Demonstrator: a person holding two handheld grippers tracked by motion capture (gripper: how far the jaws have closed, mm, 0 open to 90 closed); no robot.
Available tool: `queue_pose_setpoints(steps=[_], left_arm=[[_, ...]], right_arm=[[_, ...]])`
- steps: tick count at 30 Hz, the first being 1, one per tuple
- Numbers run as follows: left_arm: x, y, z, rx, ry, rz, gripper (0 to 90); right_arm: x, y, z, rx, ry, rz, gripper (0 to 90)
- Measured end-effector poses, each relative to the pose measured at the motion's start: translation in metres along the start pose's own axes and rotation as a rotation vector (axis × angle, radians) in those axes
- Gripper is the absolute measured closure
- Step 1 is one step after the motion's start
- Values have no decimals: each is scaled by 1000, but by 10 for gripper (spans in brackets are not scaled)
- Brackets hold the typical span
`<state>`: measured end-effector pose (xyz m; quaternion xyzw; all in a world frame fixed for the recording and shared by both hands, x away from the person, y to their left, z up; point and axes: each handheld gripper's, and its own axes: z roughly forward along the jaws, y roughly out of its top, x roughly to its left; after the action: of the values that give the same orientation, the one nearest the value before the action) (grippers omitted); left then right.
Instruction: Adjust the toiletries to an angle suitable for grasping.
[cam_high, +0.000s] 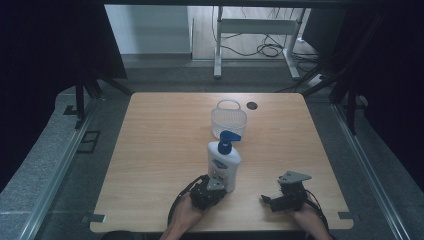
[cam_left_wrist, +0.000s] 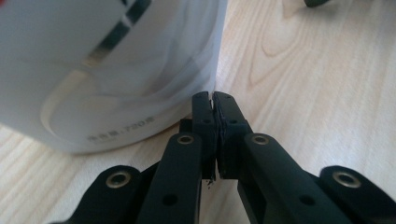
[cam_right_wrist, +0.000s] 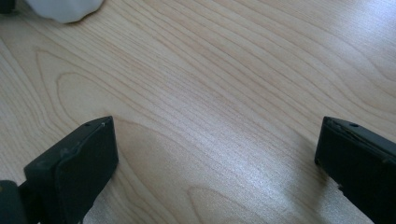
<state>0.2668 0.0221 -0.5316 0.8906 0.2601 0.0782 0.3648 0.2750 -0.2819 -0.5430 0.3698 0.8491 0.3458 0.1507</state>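
Bottle (cam_high: 223, 164), white with blue pump, stands upright at lower centre of the high view, long axis vertical, in front of the basket (cam_high: 229, 120). Left gripper (cam_high: 214, 186), jaws pressed together on nothing, sits at its base; the left gripper view shows the tips just beside the bottle's lower right edge. Right gripper (cam_high: 274, 200) rests farther right, jaws wide over bare table (cam_right_wrist: 224, 84).

- A lab-style recording booth: black curtains (cam_high: 45, 45) hang on both sides.
- Metal frame rails (cam_high: 60, 170) flank the wooden table (cam_high: 165, 150).
- Loose cables (cam_high: 267, 49) lie on the floor behind.
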Motion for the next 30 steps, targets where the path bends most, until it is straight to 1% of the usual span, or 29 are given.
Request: queue_pose_setpoints(steps=[4, 7, 11, 14, 15, 16, 18, 21, 23, 24, 26, 27, 28, 29, 30], left_arm=[[3, -1, 2, 6, 2, -4, 870], [3, -1, 1, 0, 4, -10, 865], [3, -1, -5, -10, 0, -15, 856], [5, -3, -12, -7, -4, -17, 849], [5, -4, -13, -14, -5, -27, 842], [6, -7, -17, -5, -7, -27, 829], [7, -8, -19, -3, -8, -30, 820], [9, -13, -23, 8, 7, -31, 783], [11, -17, -26, 6, 9, -36, 750], [12, -19, -27, 2, 7, -42, 731], [12, -22, -30, 7, 10, -35, 688], [11, -23, -31, 7, 15, -37, 688], [11, -25, -32, 15, 21, -32, 656], [11, -27, -33, 16, 22, -38, 656], [11, -30, -34, 26, 30, -36, 624]], right_arm=[[0, 0, 0, 0, 0, 0, 0], [0, 0, 0, 0, 0, 0, 0], [0, 0, 0, 0, 0, 0, 0], [0, 0, 0, 0, 0, 0, 0], [0, 0, 0, 0, 0, 0, 0], [0, 0, 0, 0, 0, 0, 0], [0, 0, 0, 0, 0, 0, 0], [0, 0, 0, -4, 6, -4, 0], [0, 0, -1, -3, 13, -11, 10], [0, 0, -1, -3, 18, -14, 27], [1, 1, -2, -11, 34, -20, 70], [1, 1, -2, -11, 34, -20, 70], [2, 2, -4, -21, 41, -22, 74], [2, 2, -4, -21, 41, -22, 74], [4, 4, -6, -37, 40, -28, 74]])
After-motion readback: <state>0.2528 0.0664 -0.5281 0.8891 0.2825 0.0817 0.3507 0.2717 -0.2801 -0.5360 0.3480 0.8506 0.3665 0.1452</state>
